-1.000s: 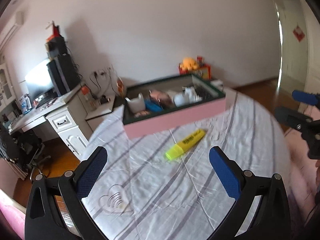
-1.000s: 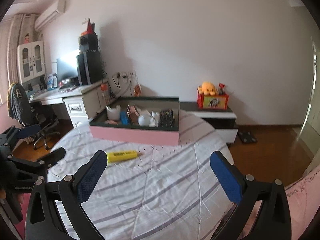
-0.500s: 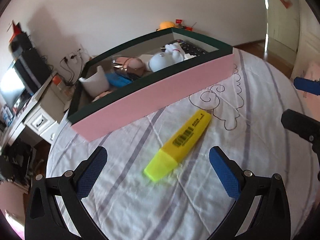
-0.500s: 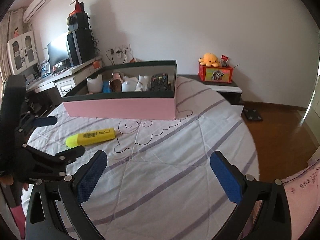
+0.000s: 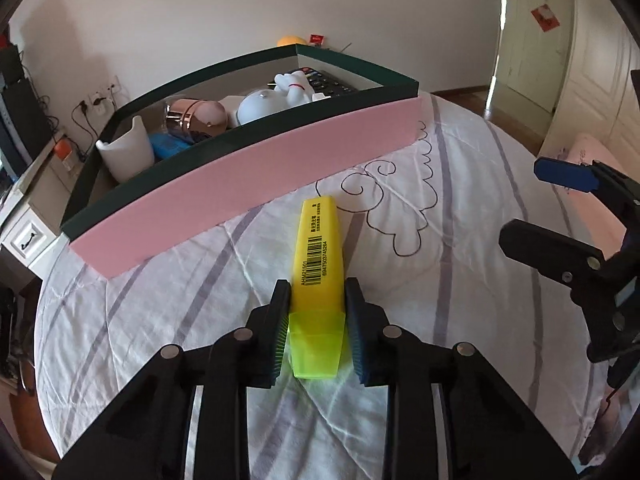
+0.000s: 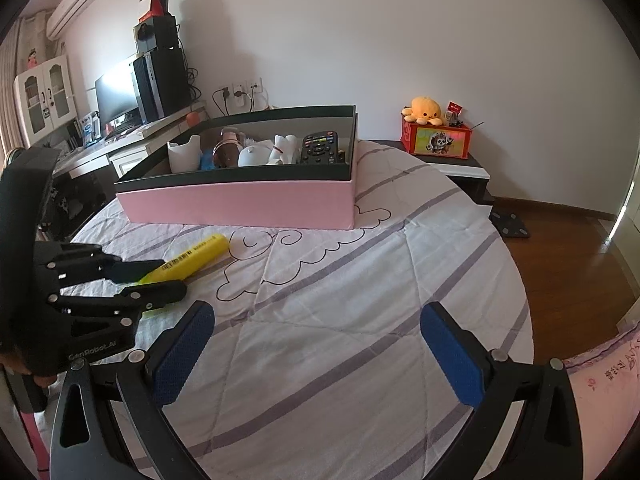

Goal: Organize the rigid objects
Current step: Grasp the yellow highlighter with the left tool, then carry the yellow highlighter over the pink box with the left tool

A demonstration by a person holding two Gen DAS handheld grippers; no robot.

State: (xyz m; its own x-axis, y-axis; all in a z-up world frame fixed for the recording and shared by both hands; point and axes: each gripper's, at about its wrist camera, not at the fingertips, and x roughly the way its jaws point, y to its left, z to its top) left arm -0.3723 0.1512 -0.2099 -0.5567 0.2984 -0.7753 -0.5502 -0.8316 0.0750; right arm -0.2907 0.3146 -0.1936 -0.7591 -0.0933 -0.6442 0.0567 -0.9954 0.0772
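A yellow highlighter lies on the striped bedspread in front of a pink box. My left gripper is shut on the highlighter's cap end, which still rests on the bed. In the right wrist view the highlighter sticks out of the left gripper towards the box. My right gripper is open and empty above the bedspread, to the right of the highlighter. It also shows in the left wrist view.
The box holds a white cup, a remote control, a white figurine and other small items. A desk with a monitor stands beyond the bed at left. A low cabinet with an orange plush toy stands at right.
My left gripper has moved forward and down onto the highlighter and shut on its cap end. My right gripper has come lower and nearer the bed, still open.
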